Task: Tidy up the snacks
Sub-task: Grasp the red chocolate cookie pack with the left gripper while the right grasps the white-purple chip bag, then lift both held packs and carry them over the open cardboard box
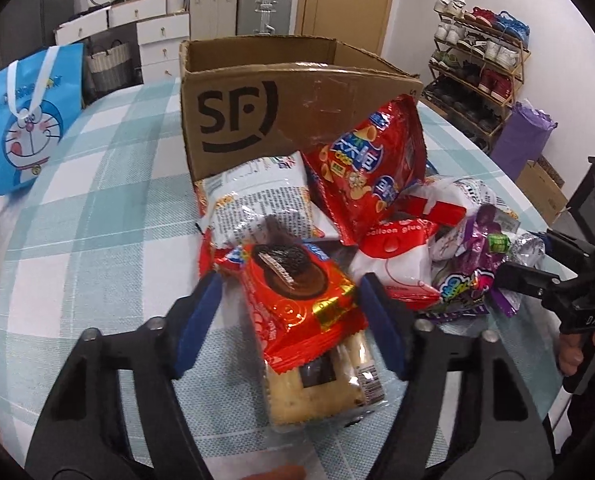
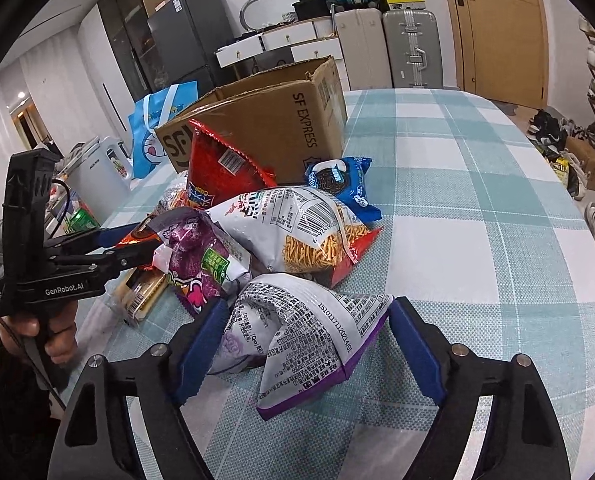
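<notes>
Red cookie pack (image 1: 297,296) lies atop a clear-wrapped biscuit pack (image 1: 321,384) at the snack heap's near edge on the checked desk (image 1: 97,200), left gripper (image 1: 293,320) fingers straddling it (contact unclear). Behind: cardboard box (image 1: 297,92). Right gripper (image 2: 305,344) gapes around a grey-purple bag (image 2: 309,332).

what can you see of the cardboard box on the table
The cardboard box is brown corrugated card, worn, printed with a black SF logo on one side and SF EXPRESS on another. It stands upright on the checked tablecloth with its top open. The red chip bag leans against its front, and the snack pile lies at its base.
</notes>
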`<action>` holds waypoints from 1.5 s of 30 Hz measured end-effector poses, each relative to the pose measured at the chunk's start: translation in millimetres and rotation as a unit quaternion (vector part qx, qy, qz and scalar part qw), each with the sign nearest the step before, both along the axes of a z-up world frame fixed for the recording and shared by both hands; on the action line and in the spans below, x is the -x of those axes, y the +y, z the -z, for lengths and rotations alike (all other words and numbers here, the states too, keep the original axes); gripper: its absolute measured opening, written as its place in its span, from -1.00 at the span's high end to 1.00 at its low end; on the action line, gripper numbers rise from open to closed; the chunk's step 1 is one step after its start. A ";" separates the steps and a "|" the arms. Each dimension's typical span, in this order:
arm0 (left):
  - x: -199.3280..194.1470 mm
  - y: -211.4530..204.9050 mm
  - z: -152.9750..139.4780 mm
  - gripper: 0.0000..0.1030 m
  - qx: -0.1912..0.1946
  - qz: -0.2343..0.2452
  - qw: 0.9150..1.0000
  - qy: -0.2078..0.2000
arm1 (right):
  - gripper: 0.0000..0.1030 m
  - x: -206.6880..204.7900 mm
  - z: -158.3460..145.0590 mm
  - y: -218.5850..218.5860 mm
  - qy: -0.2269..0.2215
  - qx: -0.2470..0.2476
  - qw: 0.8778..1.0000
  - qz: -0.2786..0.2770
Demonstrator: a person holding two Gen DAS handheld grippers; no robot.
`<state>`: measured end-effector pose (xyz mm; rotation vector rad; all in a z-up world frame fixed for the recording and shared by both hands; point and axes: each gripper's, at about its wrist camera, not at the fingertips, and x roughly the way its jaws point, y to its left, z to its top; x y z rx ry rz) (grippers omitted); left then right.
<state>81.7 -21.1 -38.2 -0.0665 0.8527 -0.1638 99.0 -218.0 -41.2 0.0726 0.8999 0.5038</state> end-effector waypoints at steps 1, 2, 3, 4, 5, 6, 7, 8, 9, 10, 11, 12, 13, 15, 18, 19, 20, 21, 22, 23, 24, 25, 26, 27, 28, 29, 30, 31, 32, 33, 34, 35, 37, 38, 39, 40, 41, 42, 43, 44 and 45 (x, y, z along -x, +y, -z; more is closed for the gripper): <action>-1.8 -0.1 1.0 -0.08 0.007 0.004 1.000 0.004 | -0.62 0.1 0.3 -0.6 0.002 -0.001 1.000 0.000; -3.6 0.3 2.0 -0.05 0.013 0.005 1.000 0.007 | -0.62 -0.2 0.7 -1.1 0.004 -0.003 1.000 -0.001; -5.2 0.7 2.8 -0.01 0.017 0.006 1.000 0.008 | -0.62 0.1 1.3 -1.8 0.007 -0.005 1.000 -0.001; -6.8 1.1 3.5 0.01 0.019 0.006 1.000 0.006 | -0.62 -0.1 1.9 -2.4 0.010 -0.007 1.000 0.000; -7.8 0.2 4.1 0.02 0.021 0.006 1.000 0.005 | -0.62 0.0 2.7 -3.6 0.011 -0.008 1.000 0.000; -8.2 0.4 6.0 0.05 0.022 0.006 1.000 0.004 | -0.62 -0.1 2.7 -3.7 0.011 -0.008 1.000 0.001; -8.4 -0.1 6.9 0.08 0.022 0.006 1.000 0.002 | -0.63 -0.1 2.3 -3.2 0.010 -0.008 1.000 0.001; -8.6 0.0 7.9 0.09 0.021 0.006 1.000 -0.001 | -0.62 0.6 2.2 -2.5 0.009 -0.007 1.000 0.001; -9.9 -0.3 8.8 0.11 0.021 0.007 1.000 -0.004 | -0.61 1.3 1.9 -1.9 0.007 -0.007 1.000 0.000; -8.7 0.4 9.8 0.12 0.022 0.008 1.000 -0.006 | -0.56 1.9 1.7 -1.2 0.007 -0.008 1.000 -0.002; -8.2 1.2 9.8 0.12 0.025 0.008 1.000 -0.007 | -0.51 2.8 1.8 -1.4 0.008 -0.010 1.000 -0.003; -6.4 1.6 10.2 0.13 0.027 0.008 1.000 -0.010 | -0.48 4.1 1.7 -1.4 0.009 -0.012 1.000 -0.002; -6.0 1.3 10.3 0.15 0.027 0.009 1.000 -0.011 | -0.41 5.2 1.6 -1.3 0.009 -0.014 1.000 -0.003; -2.8 3.0 8.9 0.16 0.029 0.008 0.999 -0.015 | -0.33 8.2 0.6 -2.0 0.005 -0.016 1.000 0.001; 1.9 2.9 8.1 0.17 0.031 0.009 0.999 -0.021 | -0.11 11.7 -1.2 -2.5 -0.005 -0.015 1.000 0.008; 4.5 3.2 7.7 0.17 0.031 0.010 0.999 -0.023 | -0.07 12.4 -1.6 -2.9 -0.007 -0.014 1.000 0.011; 7.5 3.6 7.2 0.17 0.030 0.011 0.999 -0.025 | -0.03 13.3 -2.3 -3.6 -0.008 -0.016 1.000 0.013; 12.0 4.7 4.9 0.17 0.031 0.012 0.999 -0.027 | -0.01 14.4 -2.7 -5.1 -0.011 -0.018 1.000 0.015; 19.1 7.9 3.4 0.17 0.032 0.012 0.999 -0.029 | 0.02 16.4 -4.1 -6.0 -0.014 -0.021 1.000 0.018; 21.3 8.2 3.3 0.17 0.031 0.012 0.999 -0.030 | 0.02 18.9 -5.4 -7.2 -0.018 -0.023 0.999 0.020; 23.7 8.8 2.5 0.17 0.031 0.013 0.999 -0.032 | 0.02 22.7 -7.2 -8.6 -0.023 -0.026 0.999 0.022; 25.8 9.3 1.3 0.17 0.032 0.014 0.999 -0.034 | 0.03 24.8 -8.2 -9.6 -0.026 -0.026 0.999 0.024; 29.0 10.3 0.6 0.17 0.033 0.014 0.999 -0.036 | 0.03 27.7 -9.5 -10.8 -0.029 -0.027 0.999 0.026; 31.5 10.8 -0.3 0.17 0.033 0.015 0.999 -0.038 | 0.03 30.6 -11.0 -12.9 -0.031 -0.030 0.999 0.028; 34.5 11.4 -1.2 0.17 0.034 0.015 0.998 -0.041 | 0.03 33.1 -12.6 -14.3 -0.034 -0.032 0.998 0.031; 37.4 12.2 -2.6 0.17 0.034 0.014 0.998 -0.044 | 0.03 36.0 -14.2 -15.6 -0.037 -0.033 0.998 0.033; 39.5 13.9 -2.5 0.17 0.034 0.014 0.998 -0.047 | 0.03 40.1 -17.0 -17.6 -0.043 -0.035 0.998 0.036; 42.4 15.0 -4.0 0.17 0.034 0.012 0.998 -0.050 | 0.03 43.2 -19.3 -19.4 -0.048 -0.039 0.997 0.039; 45.7 15.7 -5.7 0.17 0.034 0.012 0.998 -0.054 | 0.03 46.3 -21.9 -21.1 -0.053 -0.042 0.997 0.041; 48.5 16.3 -8.2 0.17 0.033 0.011 0.998 -0.059 | 0.03 49.5 -25.2 -23.0 -0.060 -0.046 0.996 0.044; 51.1 16.9 -10.6 0.17 0.033 0.010 0.997 -0.063 | 0.03 52.8 -29.2 -24.6 -0.068 -0.048 0.995 0.046; 54.5 17.3 -12.8 0.17 0.031 0.009 0.997 -0.069 | 0.03 55.0 -32.6 -25.6 -0.074 -0.050 0.995 0.048; 60.7 16.5 -19.1 0.17 0.027 0.006 0.996 -0.082 | 0.03 59.3 -40.5 -28.0 -0.087 -0.053 0.993 0.051; 63.8 16.4 -22.3 0.17 0.025 0.006 0.996 -0.087 | 0.03 60.6 -44.9 -28.8 -0.093 -0.057 0.993 0.052; 66.7 16.3 -25.5 0.17 0.023 0.005 0.995 -0.092 | 0.03 62.0 -49.0 -29.2 -0.098 -0.058 0.992 0.054; 69.5 16.3 -29.1 0.17 0.023 0.005 0.995 -0.098 | 0.03 62.8 -52.7 -29.1 -0.104 -0.060 0.991 0.054; 72.8 16.5 -33.1 0.17 0.024 0.005 0.994 -0.104 | 0.03 62.6 -57.2 -28.2 -0.108 -0.062 0.991 0.052; 72.1 17.8 -36.6 0.17 0.024 0.005 0.994 -0.107 | 0.03 62.5 -60.7 -27.2 -0.111 -0.062 0.991 0.051; 73.6 17.7 -41.0 0.17 0.024 0.005 0.993 -0.113 | 0.03 62.1 -64.4 -25.9 -0.117 -0.063 0.990 0.051; 75.9 17.6 -44.4 0.17 0.024 0.005 0.993 -0.118 | 0.03 60.9 -68.5 -24.0 -0.121 -0.065 0.989 0.047; 77.2 17.1 -48.2 0.17 0.023 0.003 0.992 -0.123 | 0.03 59.9 -72.0 -22.1 -0.124 -0.066 0.989 0.045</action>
